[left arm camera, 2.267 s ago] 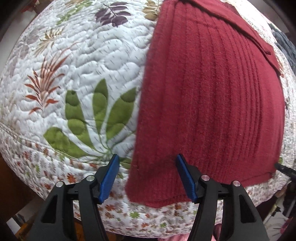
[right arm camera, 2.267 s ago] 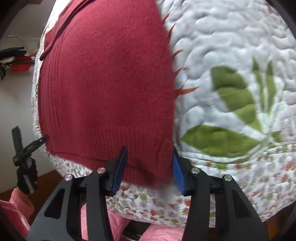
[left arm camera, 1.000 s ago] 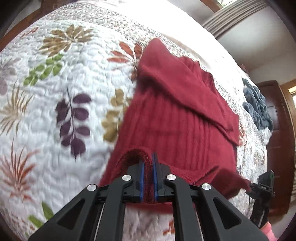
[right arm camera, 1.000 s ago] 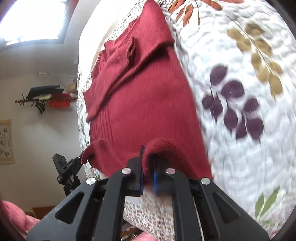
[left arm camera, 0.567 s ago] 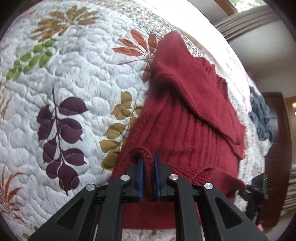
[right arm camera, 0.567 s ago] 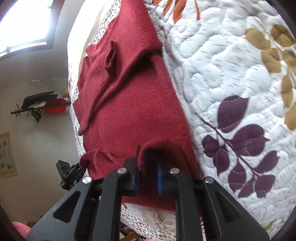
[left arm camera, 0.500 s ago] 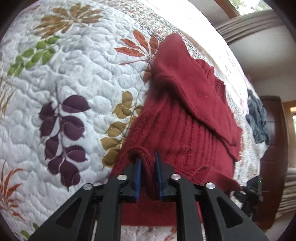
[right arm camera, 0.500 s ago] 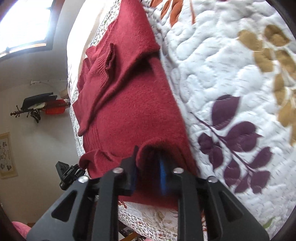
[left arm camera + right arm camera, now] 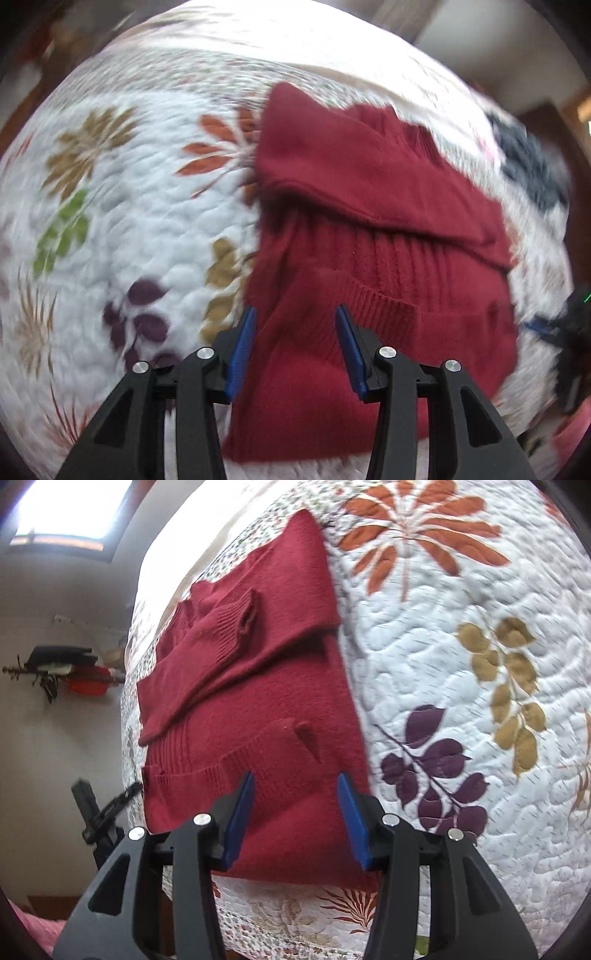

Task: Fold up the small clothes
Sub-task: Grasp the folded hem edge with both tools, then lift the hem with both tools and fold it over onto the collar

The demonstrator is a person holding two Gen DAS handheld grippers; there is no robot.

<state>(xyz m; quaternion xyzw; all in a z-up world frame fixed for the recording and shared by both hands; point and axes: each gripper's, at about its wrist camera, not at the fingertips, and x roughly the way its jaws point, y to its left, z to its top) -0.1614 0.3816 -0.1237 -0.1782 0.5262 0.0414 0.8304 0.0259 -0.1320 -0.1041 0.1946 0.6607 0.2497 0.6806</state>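
Your left wrist view is smeared by motion blur; the right is sharp. Daylight glares from the window far left. Edges bend heavily.

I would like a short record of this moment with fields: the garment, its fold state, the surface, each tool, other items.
garment: dark red knit sweater
fold state: sleeves laid across the body; ribbed hem folded up over the lower part
surface: white quilt with a leaf print, on a bed
left tool: open, jaws apart above the near edge of the sweater, holding nothing
right tool: open, above the folded part, holding nothing
other items: dark blue-grey cloth on the quilt beyond the sweater, blurred
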